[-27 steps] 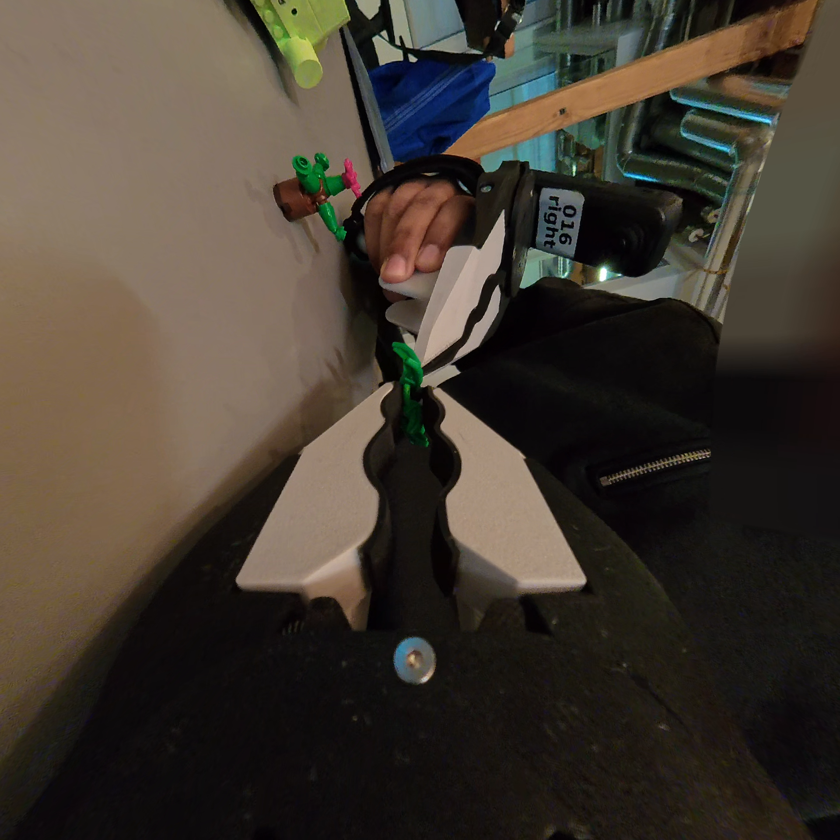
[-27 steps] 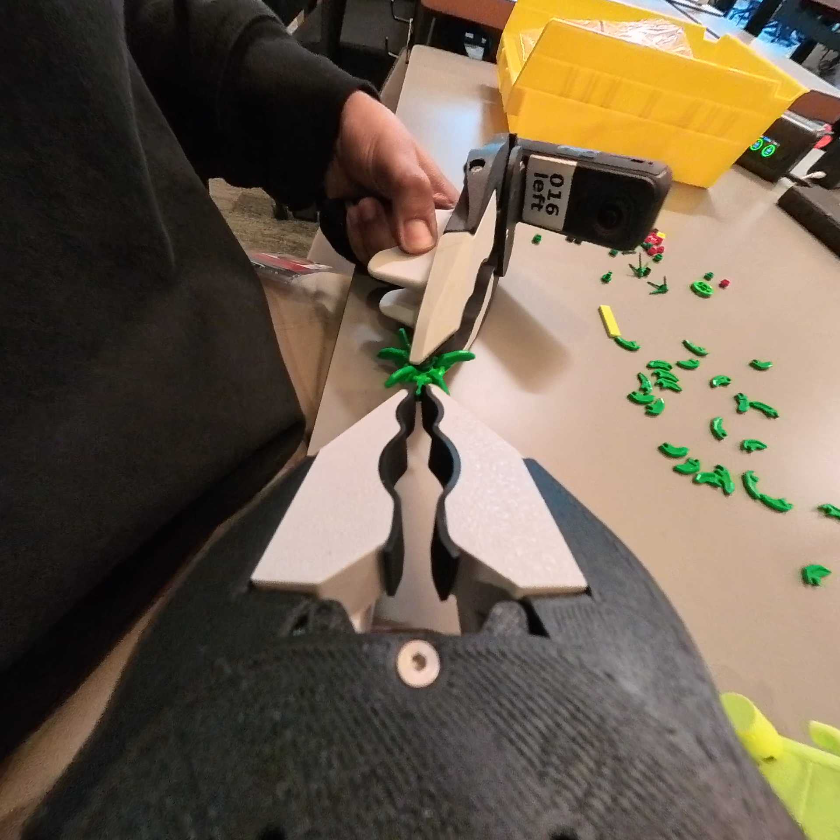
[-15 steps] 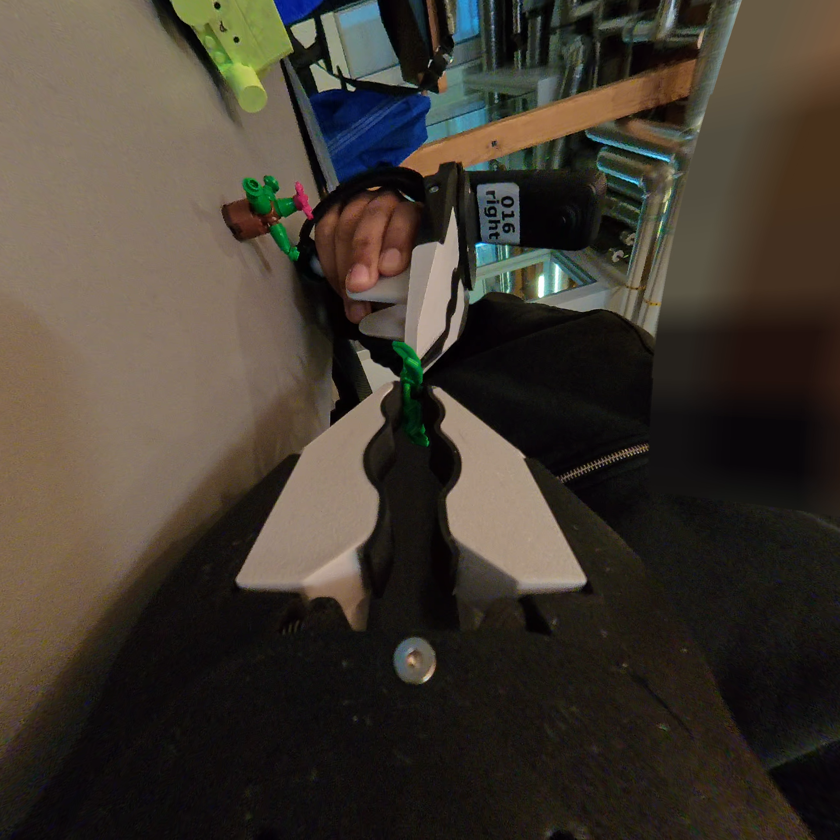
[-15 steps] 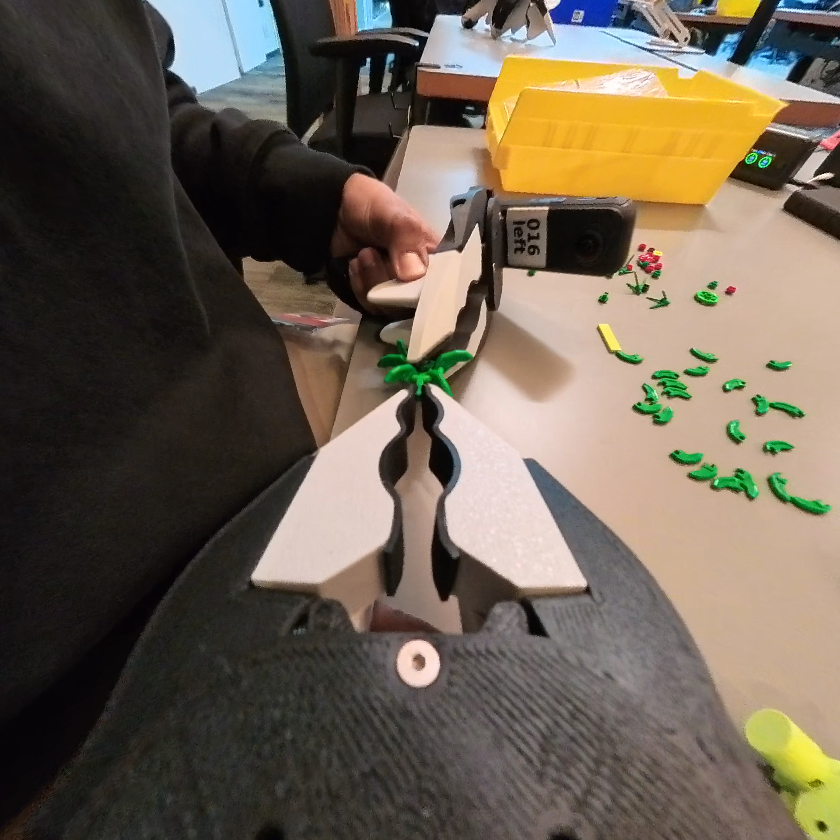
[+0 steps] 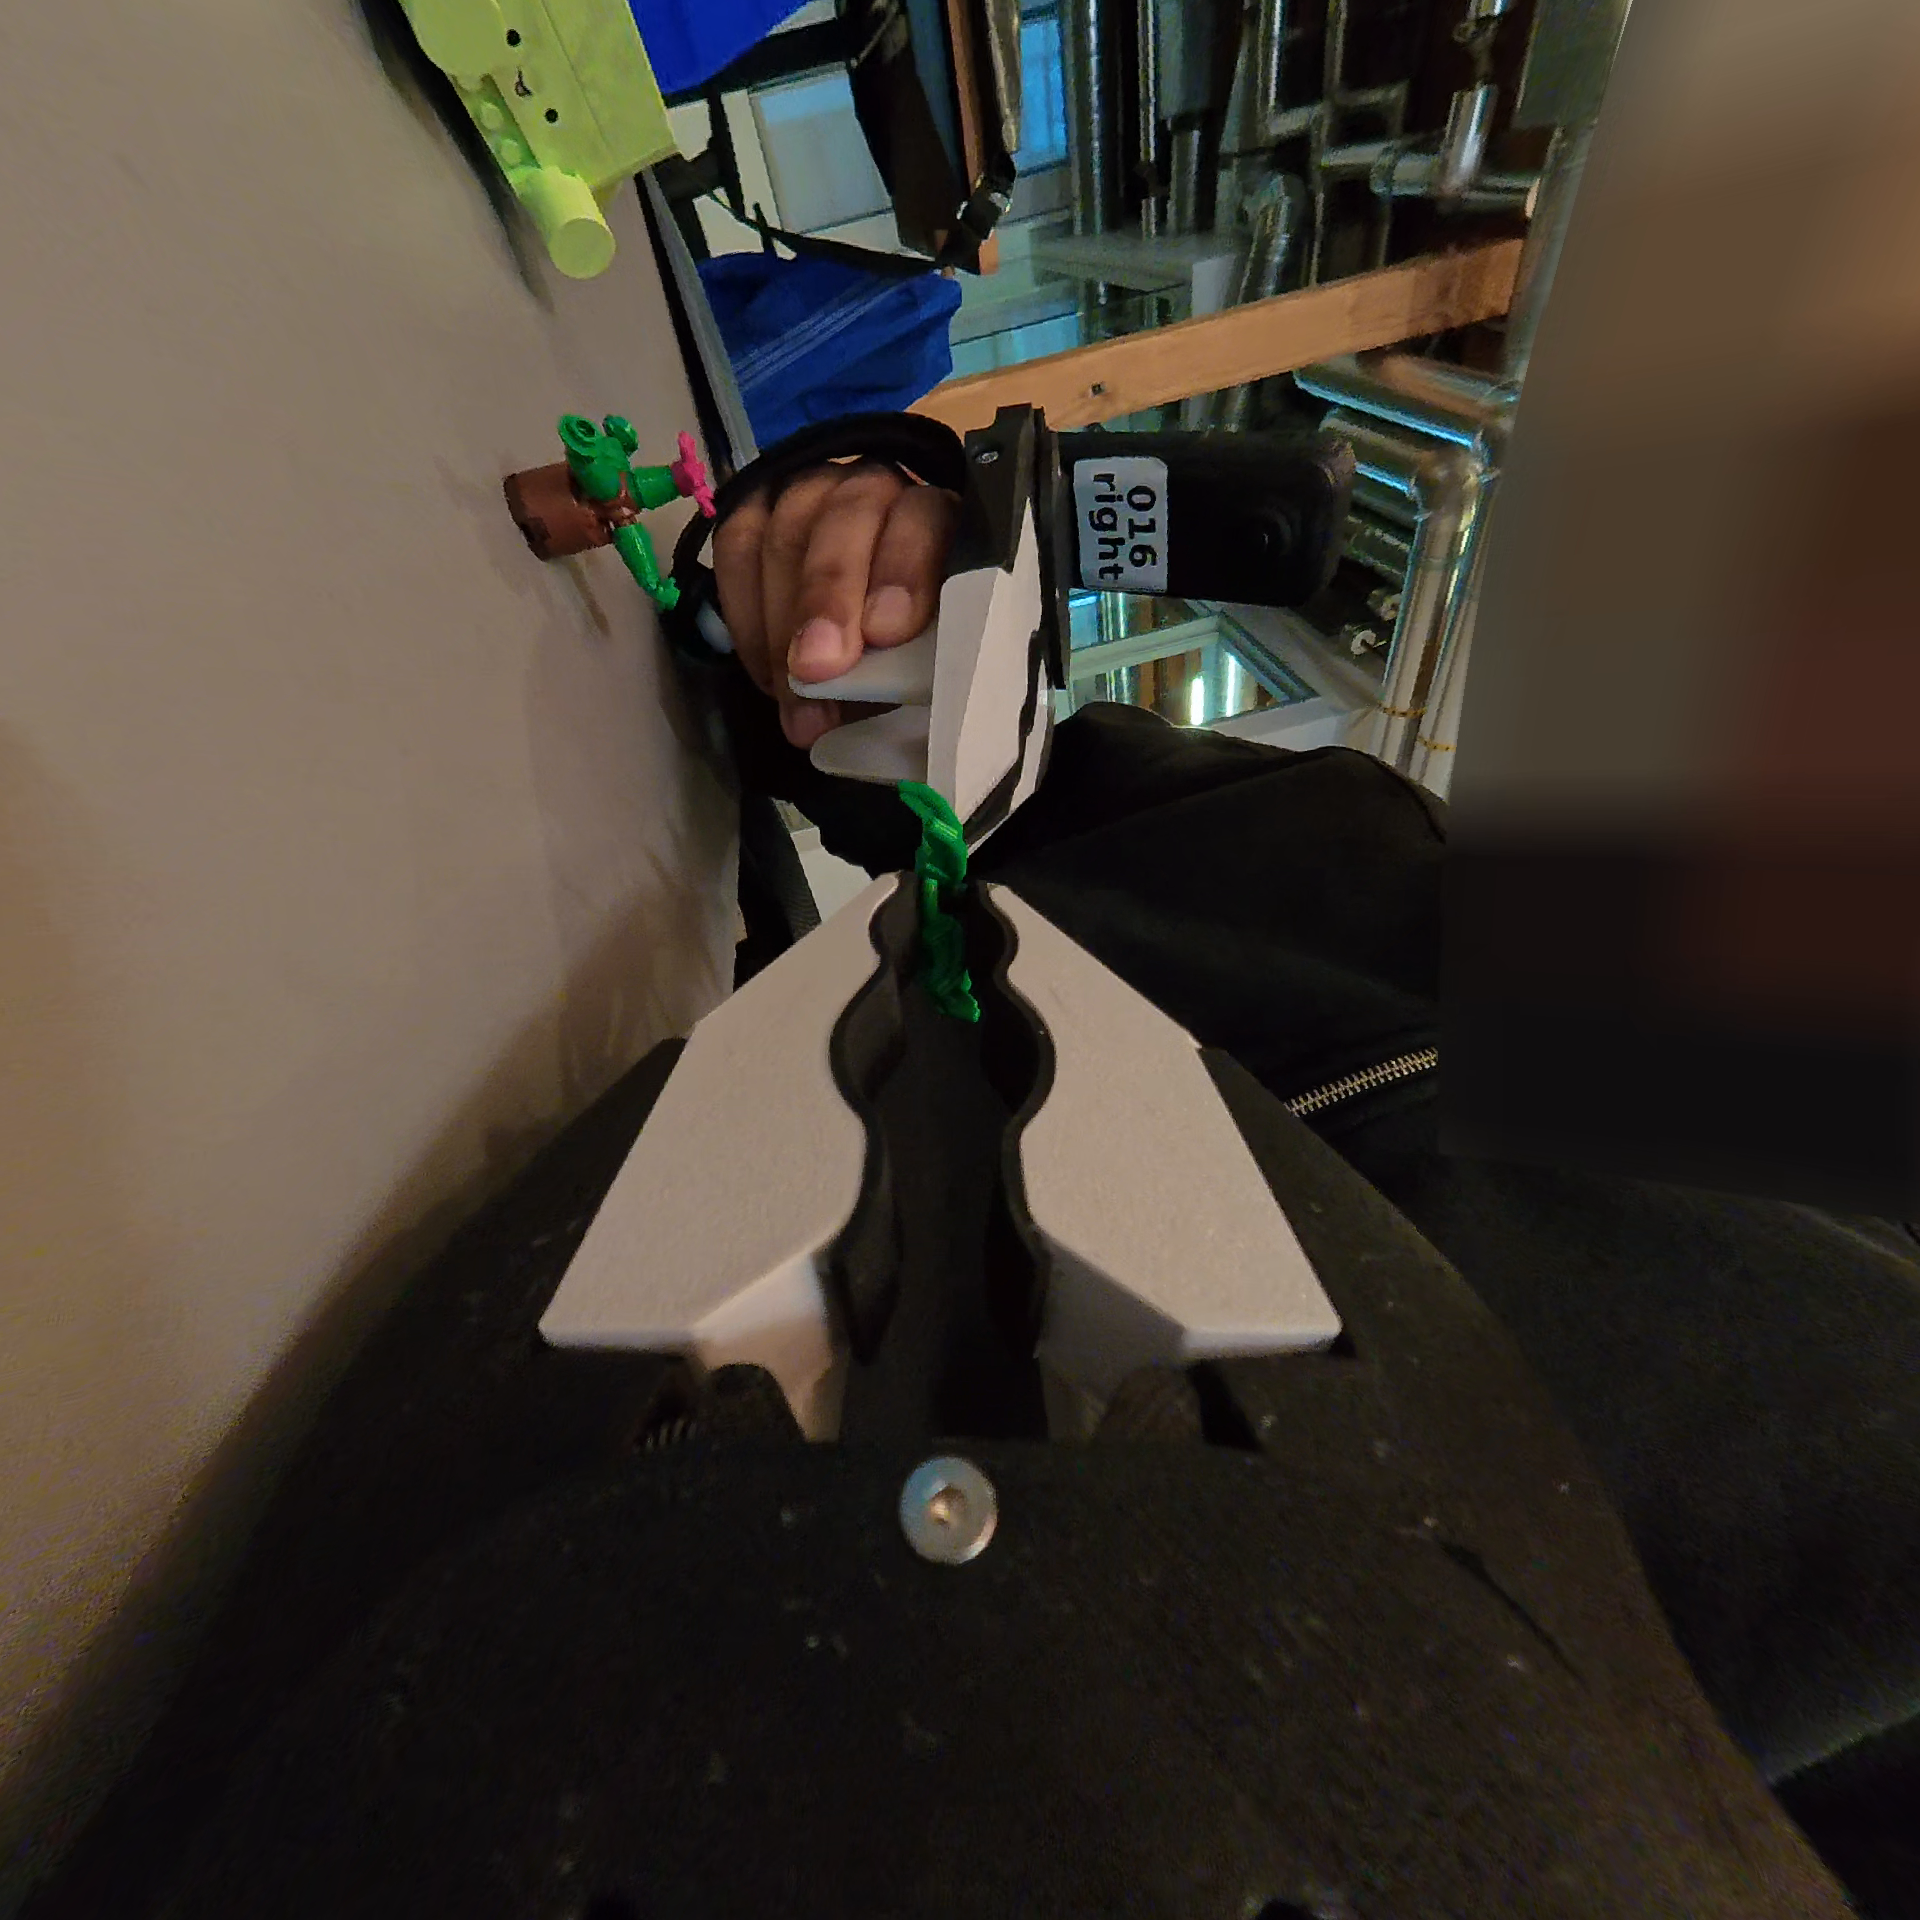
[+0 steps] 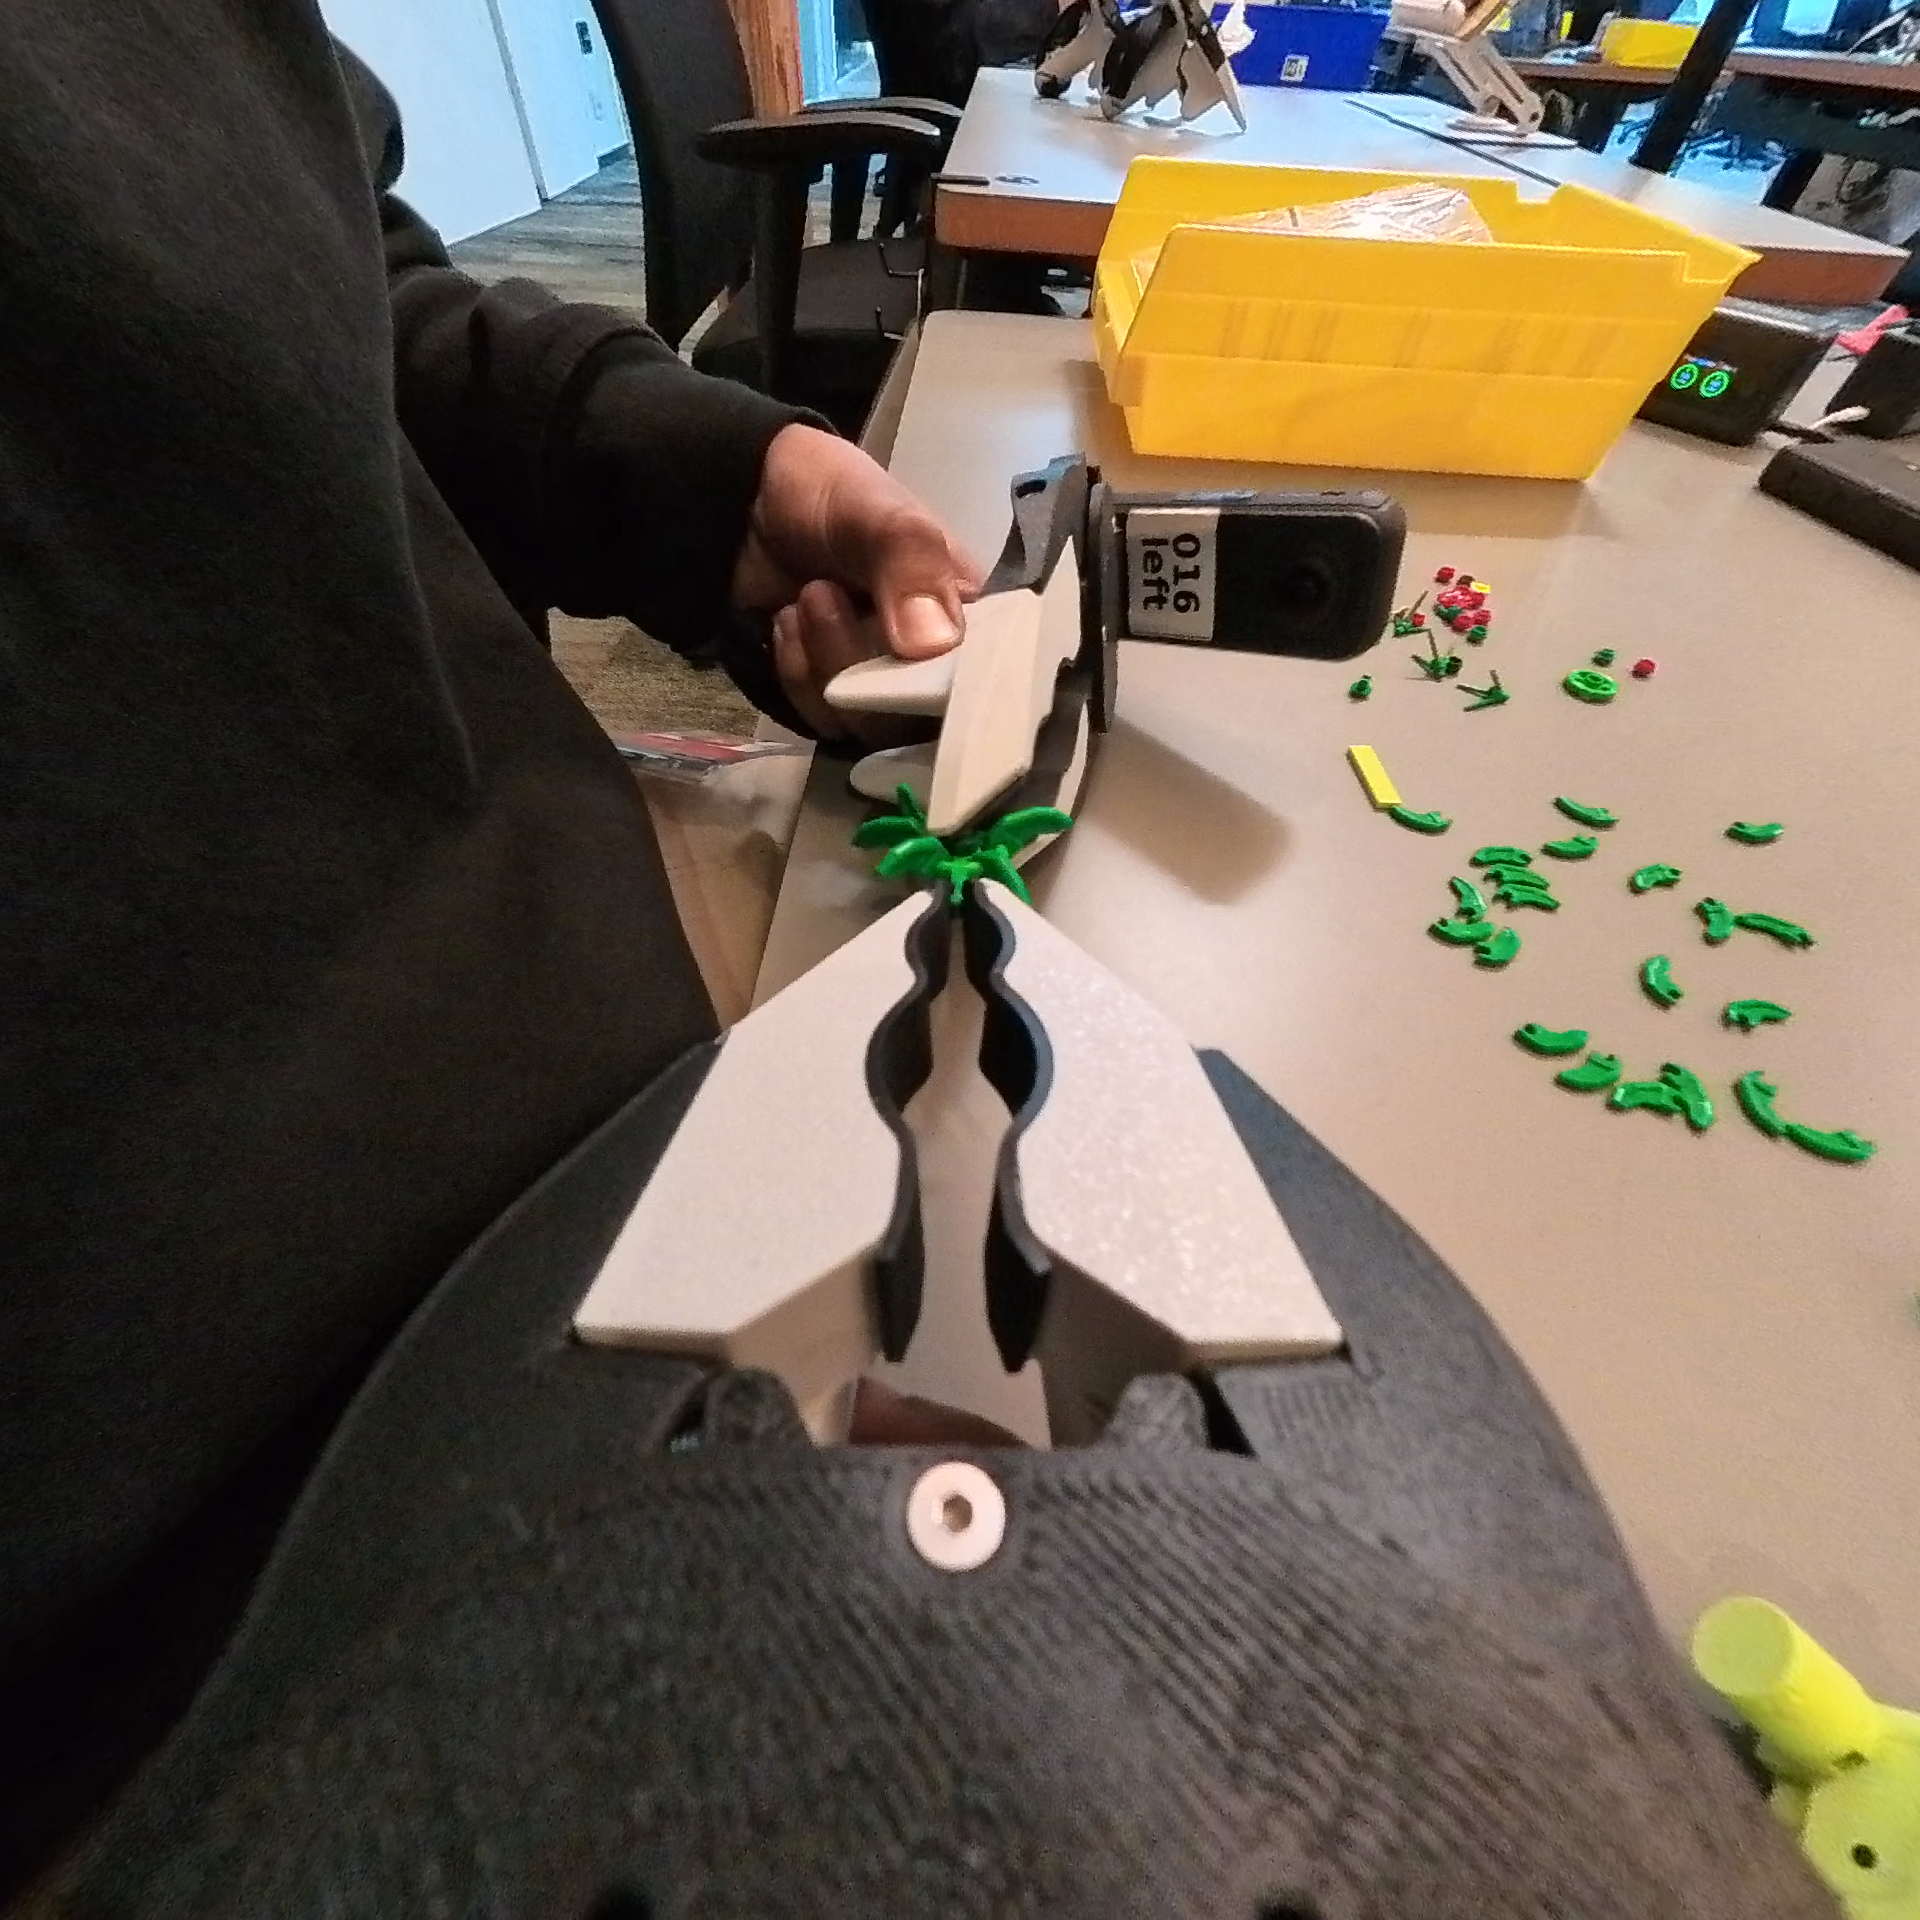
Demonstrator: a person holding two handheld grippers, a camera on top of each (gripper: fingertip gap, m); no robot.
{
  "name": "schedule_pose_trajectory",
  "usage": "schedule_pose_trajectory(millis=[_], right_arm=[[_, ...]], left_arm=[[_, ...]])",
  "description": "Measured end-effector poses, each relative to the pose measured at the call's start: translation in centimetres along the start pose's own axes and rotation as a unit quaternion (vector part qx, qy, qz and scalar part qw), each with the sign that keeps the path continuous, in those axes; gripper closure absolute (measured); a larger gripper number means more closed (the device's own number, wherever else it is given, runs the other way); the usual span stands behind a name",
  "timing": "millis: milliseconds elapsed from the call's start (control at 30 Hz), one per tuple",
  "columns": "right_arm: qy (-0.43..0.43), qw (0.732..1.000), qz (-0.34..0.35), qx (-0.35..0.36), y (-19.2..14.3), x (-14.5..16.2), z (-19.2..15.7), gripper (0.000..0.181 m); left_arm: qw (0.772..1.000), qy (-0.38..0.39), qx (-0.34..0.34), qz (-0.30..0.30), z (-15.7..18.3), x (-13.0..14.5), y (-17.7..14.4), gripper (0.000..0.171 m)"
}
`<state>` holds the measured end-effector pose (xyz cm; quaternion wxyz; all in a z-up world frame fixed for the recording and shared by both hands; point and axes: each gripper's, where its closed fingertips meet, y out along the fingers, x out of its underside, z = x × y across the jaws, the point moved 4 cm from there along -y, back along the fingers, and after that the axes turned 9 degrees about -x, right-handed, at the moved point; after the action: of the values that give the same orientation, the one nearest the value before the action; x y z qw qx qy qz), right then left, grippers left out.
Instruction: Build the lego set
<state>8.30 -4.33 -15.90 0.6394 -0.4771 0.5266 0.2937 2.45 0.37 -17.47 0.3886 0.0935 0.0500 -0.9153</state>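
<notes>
A green leafy lego piece (image 6: 961,847) is held above the table edge between both grippers, which meet tip to tip. My right gripper (image 6: 958,902) is shut on its short stem, with the leaves fanned out just beyond the tips. My left gripper (image 5: 940,888) is shut on the same piece (image 5: 940,914), seen edge-on between its fingers. Each gripper also shows in the other's view, the left (image 6: 997,810) and the right (image 5: 982,800), each held by a hand. A small brown pot with a green plant and pink flower (image 5: 597,499) stands on the table (image 5: 260,727).
Several loose green leaf pieces (image 6: 1621,966) lie on the table (image 6: 1351,1195), with a yellow bar (image 6: 1371,774) and small red pieces (image 6: 1460,603) farther back. A yellow bin (image 6: 1382,312) stands at the back. A neon-green object (image 6: 1829,1756) is at the near right. A person's dark-clad torso fills the left. Only a small space, under 4 cm, lies between the two pairs of fingers.
Both grippers stay shut on the green leafy piece. They have shifted and tilted together slightly, so the background has moved in both views.
</notes>
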Motion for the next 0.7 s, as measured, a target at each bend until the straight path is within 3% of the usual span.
schedule_pose_trajectory(millis=[700], right_arm=[[0.012, 1.000, -0.006, -0.016, 0.18, 0.14, 0.03, 0.180]], left_arm=[[1.000, -0.016, -0.007, -0.011, -0.35, 0.15, 0.10, 0.165]])
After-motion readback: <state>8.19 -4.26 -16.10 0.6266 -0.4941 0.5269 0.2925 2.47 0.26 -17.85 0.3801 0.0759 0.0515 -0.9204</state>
